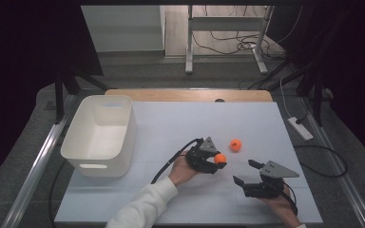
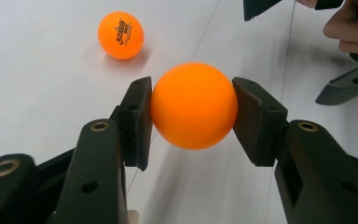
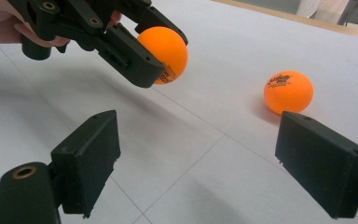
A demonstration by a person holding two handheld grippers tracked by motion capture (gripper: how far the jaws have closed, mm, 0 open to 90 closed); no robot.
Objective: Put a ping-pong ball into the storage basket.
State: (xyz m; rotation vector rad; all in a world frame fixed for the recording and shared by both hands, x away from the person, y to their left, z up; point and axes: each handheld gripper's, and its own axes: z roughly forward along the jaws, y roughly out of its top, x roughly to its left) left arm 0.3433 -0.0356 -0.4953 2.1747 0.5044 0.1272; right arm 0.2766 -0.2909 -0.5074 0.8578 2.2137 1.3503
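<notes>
High view: left gripper [image 1: 217, 161] has its jaws clamped on an orange ball [image 1: 220, 158], pads on opposite sides across the ball's middle, lifted clear of the white mat [image 1: 180, 128]. A ball has no long axis, so grip angle is a non-issue. Second ball [image 1: 236, 145] sits loose on the mat, at about 1 o'clock from the held one, near but apart. White bin [image 1: 100, 135] lies at about 9 o'clock from the left gripper, well apart, open top up. I'd guess that's the drop target, so the carry runs leftward across the mat. Right gripper [image 1: 244, 173] has jaws wide, nothing between them; loose ball is at roughly 12 o'clock from it, nearer than the left hand [image 1: 184, 170] once that heads for the bin.
</notes>
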